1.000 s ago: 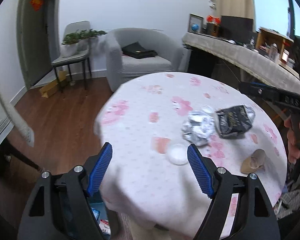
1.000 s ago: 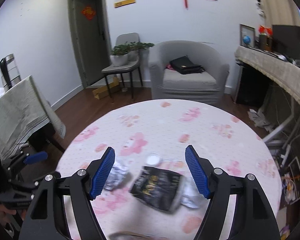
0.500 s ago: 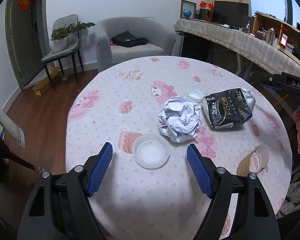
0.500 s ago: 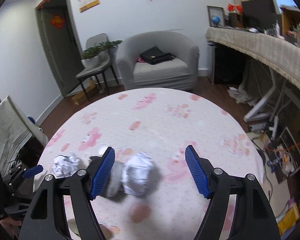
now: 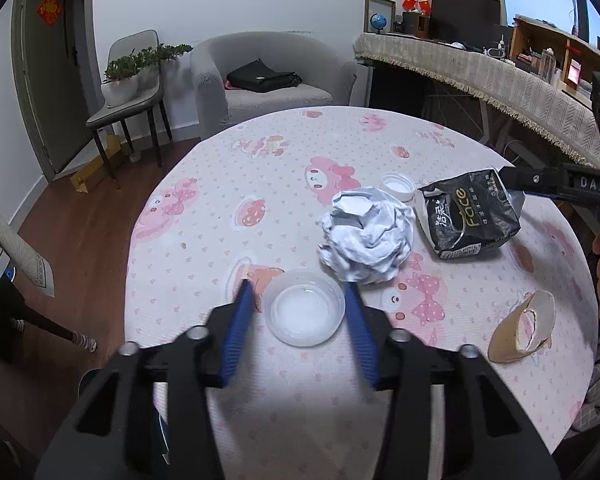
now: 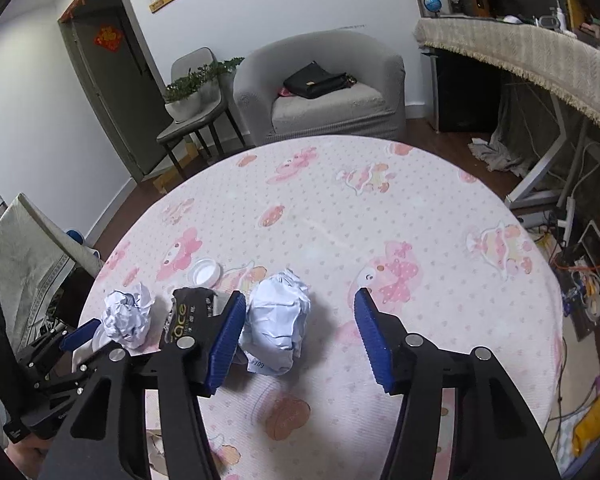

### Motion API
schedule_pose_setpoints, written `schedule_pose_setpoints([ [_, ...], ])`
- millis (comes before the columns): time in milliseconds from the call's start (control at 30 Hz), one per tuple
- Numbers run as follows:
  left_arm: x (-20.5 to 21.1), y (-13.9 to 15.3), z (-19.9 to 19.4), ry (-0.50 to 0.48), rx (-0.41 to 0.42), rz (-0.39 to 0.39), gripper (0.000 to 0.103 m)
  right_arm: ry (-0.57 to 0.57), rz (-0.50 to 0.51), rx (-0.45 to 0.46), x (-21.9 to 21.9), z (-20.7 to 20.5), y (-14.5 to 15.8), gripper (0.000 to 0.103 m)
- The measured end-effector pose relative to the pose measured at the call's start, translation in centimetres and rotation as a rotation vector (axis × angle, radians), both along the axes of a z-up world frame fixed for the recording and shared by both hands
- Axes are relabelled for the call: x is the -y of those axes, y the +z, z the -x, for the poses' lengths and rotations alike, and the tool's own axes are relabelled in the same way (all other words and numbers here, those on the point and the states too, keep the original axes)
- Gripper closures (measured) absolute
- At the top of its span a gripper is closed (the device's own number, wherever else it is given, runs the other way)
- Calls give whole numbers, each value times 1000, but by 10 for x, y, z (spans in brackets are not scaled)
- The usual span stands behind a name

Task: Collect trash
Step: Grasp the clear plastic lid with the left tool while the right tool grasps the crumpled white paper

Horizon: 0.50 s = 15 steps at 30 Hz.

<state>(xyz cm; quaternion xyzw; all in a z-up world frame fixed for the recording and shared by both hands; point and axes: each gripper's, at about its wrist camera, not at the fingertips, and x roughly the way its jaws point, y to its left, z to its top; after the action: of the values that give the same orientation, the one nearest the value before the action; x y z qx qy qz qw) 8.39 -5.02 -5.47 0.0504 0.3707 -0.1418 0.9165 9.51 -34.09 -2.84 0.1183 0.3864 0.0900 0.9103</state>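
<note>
Plastic lid [image 5: 305, 312] sits between my left gripper [image 5: 298, 294] fingers on the near part of the table [image 5: 228, 168]; its jaws have just been closing around it, the right pad at the rim, the left with a thin gap, so I judge it not yet gripped. My right gripper [image 6: 300, 316] has also been closing, half open, with a paper wad [image 6: 278, 322] against its left pad and clear space to the right pad; it holds nothing yet. Nothing looks collected so far: still lying out are a second wad [image 5: 367, 236], a black bag [image 5: 470, 216], a small cap [image 5: 398, 186] and a torn cup [image 5: 522, 328] at the near right. No bin shows in either view. The bag lies just left of my right gripper and could get nudged.
</note>
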Motion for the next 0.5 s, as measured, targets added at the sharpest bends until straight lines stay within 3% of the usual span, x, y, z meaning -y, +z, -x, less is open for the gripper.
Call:
schedule_pose_setpoints([
  [267,-4,2,0,7,7,23,61,21,-59,-23,-8,-10,-7,46],
  [367,-10,9,1,27,28,47,61,36,-57,-54,-15,-15,-17,53],
  [433,-16,13,1,41,35,67,61,44,-71,-47,-15,-15,-17,66],
  [500,-21,16,0,57,40,82,61,33,-31,-30,-17,-13,-12,66],
])
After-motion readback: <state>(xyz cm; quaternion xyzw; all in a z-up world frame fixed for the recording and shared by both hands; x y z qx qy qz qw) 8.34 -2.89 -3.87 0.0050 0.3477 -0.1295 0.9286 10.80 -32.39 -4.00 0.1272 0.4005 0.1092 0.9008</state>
